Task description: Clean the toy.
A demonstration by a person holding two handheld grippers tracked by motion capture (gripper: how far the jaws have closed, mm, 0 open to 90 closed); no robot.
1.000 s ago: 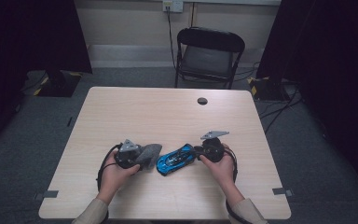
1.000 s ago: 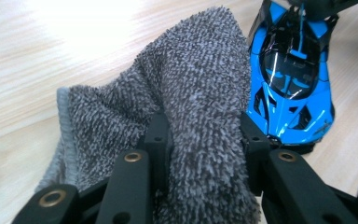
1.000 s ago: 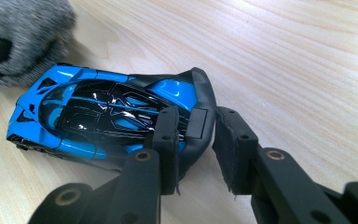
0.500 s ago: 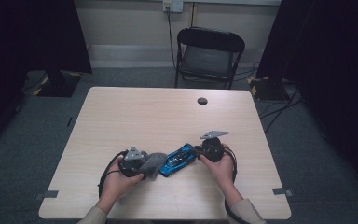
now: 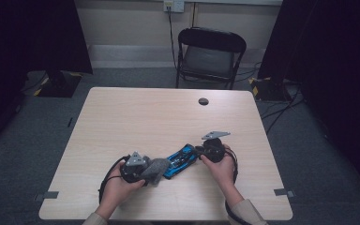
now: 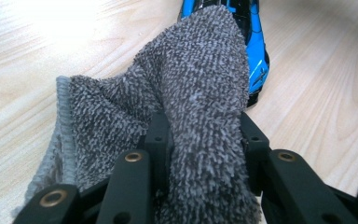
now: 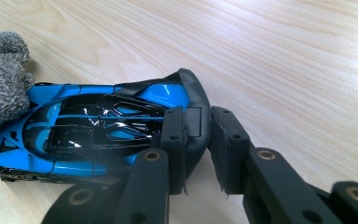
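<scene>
Nowhere readable lettering on blue toy car (image 7: 98, 135) or grey cloth (image 6: 191, 93).

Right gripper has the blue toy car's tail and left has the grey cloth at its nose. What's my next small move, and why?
Probably draw the grey terry cloth along the shiny blue and black toy car toward its tail. The left gripper is shut on the cloth, whose free end already lies on the car's nose. The right gripper, jaws just closing, pinches the black tail, so the car should stay put.

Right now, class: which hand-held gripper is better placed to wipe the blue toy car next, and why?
Left. The left hand-held gripper already clamps the grey cloth, which touches the blue toy car; the right hand-held gripper grips the car's rear, steadying it.
</scene>
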